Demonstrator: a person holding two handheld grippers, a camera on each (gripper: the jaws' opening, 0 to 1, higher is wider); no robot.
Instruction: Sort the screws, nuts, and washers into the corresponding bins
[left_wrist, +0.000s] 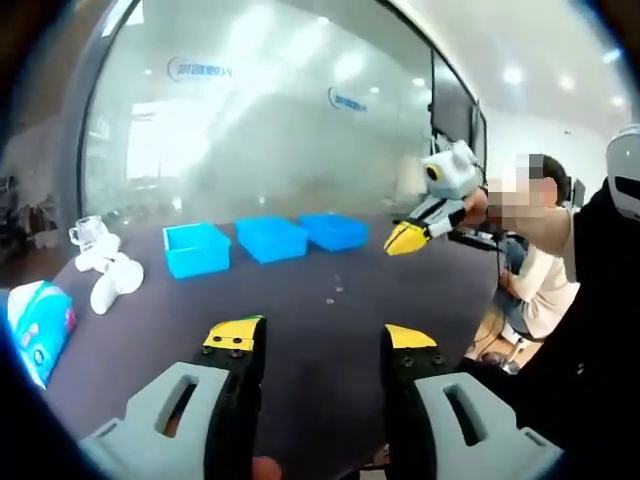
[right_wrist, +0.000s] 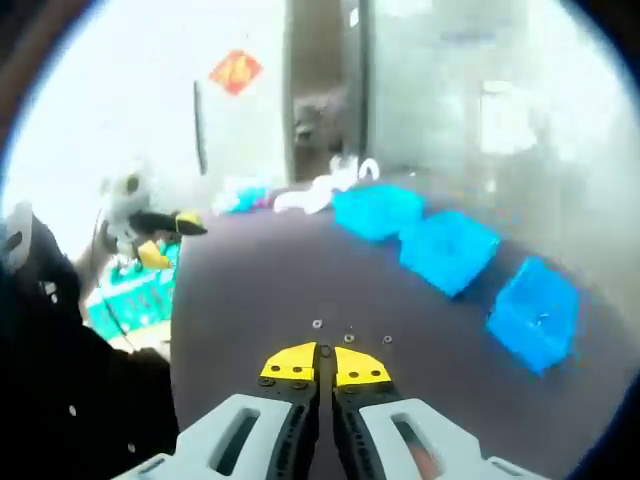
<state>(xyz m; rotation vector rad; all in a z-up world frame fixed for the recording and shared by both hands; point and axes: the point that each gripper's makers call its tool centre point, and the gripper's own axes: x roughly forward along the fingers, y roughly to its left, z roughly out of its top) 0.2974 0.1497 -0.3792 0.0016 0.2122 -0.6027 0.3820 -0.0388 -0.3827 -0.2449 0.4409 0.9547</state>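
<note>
Bins (left_wrist: 272, 240) line the table (left_wrist: 300, 340) beyond small parts (right_wrist: 348, 338).

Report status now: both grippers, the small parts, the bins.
Left gripper open, empty, above table. Right gripper shut, just short of small parts loose on table. Three blue bins in a row beyond, path clear.

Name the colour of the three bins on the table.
Bright blue bins; the left gripper view shows them best.
</note>
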